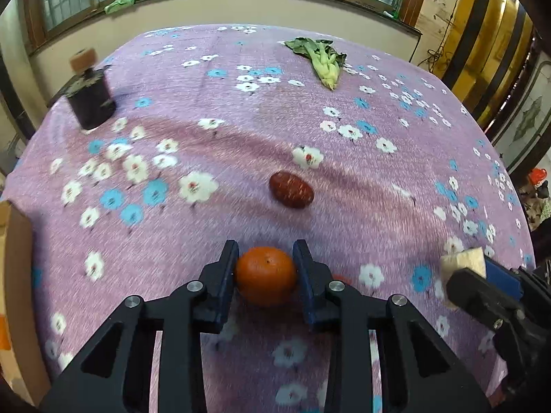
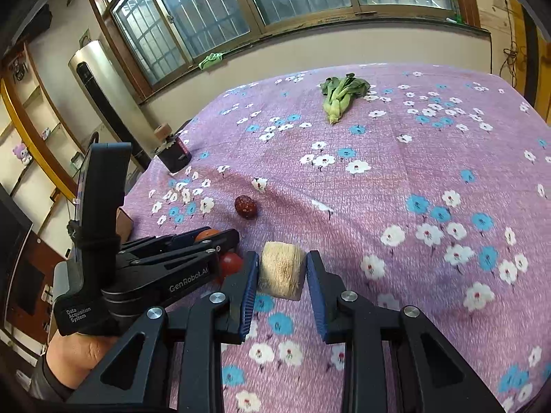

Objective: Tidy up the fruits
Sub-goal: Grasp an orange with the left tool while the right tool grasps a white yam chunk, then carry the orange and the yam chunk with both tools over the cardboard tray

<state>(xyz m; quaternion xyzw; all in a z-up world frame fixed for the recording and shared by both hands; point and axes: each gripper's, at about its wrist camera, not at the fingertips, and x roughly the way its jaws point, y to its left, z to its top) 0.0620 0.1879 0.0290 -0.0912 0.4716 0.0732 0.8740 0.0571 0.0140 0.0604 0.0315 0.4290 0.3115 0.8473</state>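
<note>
Left gripper has an orange between its fingers, both pads pressed against the fruit's sides, jaws only as wide as the orange, closed on it low over the purple flowered cloth. Right gripper holds a pale, rough-textured cylinder chunk (can't tell what it is; maybe a cut piece of some fruit or root), left pad touching it, right pad at its edge with maybe a sliver of gap, jaws about as wide as the chunk. Taking the orange as landmark: a dark red date-like fruit lies on the cloth just beyond it, apart from it; a red tomato sits on the cloth right beside it on its right, mostly hidden under the left gripper in the right wrist view; the leafy green vegetable lies far beyond it, toward the window side; a dark jar with a light cork-like lid stands far off to its left rear near the cloth's edge; a cardboard box edge shows at the far left. Left-view picture is motion-blurred.
</note>
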